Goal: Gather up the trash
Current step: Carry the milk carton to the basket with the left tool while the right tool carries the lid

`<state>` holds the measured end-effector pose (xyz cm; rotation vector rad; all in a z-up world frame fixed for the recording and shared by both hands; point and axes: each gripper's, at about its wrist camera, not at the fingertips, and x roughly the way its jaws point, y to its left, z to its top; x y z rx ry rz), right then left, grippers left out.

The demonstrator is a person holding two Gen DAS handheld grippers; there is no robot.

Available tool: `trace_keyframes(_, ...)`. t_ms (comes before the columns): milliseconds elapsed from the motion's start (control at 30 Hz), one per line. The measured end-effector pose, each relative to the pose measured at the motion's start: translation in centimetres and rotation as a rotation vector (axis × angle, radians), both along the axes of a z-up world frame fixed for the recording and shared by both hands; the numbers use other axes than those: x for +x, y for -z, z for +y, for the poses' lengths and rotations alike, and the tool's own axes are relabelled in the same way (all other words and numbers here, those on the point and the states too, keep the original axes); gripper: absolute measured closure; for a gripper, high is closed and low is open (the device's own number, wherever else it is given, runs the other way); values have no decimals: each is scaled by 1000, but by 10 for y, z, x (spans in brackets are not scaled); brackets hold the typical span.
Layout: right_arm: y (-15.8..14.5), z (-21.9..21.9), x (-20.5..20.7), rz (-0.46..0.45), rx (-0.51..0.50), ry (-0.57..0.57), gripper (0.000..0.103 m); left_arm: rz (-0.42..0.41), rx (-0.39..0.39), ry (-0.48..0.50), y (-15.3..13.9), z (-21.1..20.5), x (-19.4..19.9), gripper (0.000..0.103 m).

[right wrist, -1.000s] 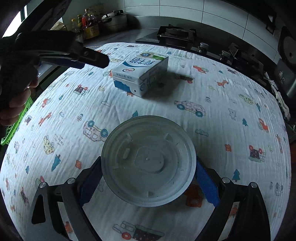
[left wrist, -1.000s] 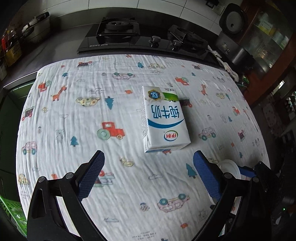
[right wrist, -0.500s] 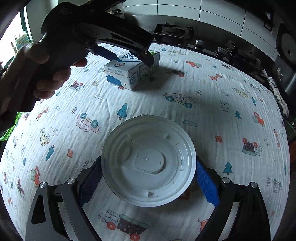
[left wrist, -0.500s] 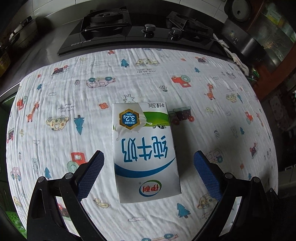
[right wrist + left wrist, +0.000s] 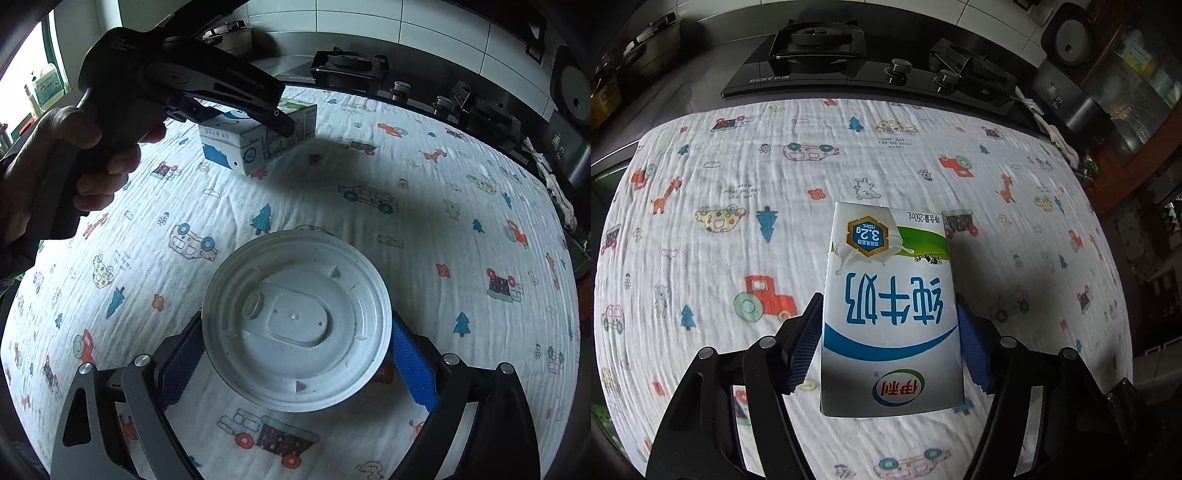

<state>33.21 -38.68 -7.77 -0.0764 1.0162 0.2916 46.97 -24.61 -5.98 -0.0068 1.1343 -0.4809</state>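
A white and blue milk carton [image 5: 890,314] lies flat on the patterned cloth [image 5: 738,184]. My left gripper [image 5: 890,343] is shut on it, both blue pads pressed to its long sides. The carton also shows in the right wrist view [image 5: 258,136], under the left gripper's black body [image 5: 177,85]. My right gripper [image 5: 295,354] is shut on a white round plastic cup lid [image 5: 295,325], pads against its rim, just above the cloth.
A black gas hob [image 5: 849,62] stands beyond the cloth's far edge. A dark appliance [image 5: 1067,92] and a crumpled rag [image 5: 1060,140] sit at the far right. Pots [image 5: 229,33] and bottles [image 5: 48,88] stand at the far left. A green crate [image 5: 602,417] is low left.
My left gripper moved forward over the milk carton and closed its pads on its sides. My right gripper kept hold of the lid, barely moving.
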Motion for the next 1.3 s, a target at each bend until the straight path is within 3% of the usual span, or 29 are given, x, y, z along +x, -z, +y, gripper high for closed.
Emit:
trace_keyframes(167, -8, 25, -14, -5, 16, -30, 13, 18, -49, 0, -11, 47, -34, 36)
trace_keyframes(467, -26, 95, -40, -27, 30, -135, 13, -20, -148, -90, -39, 174, -106, 36)
trace_keyframes(867, -48, 224, -51, -50, 73, -325, 13, -131, -136, -352, -67, 371, -192, 36)
trace_keyframes(1067, -52, 293, -49, -51, 98, -416, 13, -131, -82, -480, -55, 451, -216, 36)
trace_keyframes(1300, -55, 358, -41, -45, 134, -466, 13, -69, -91, -561, -24, 500, -224, 36)
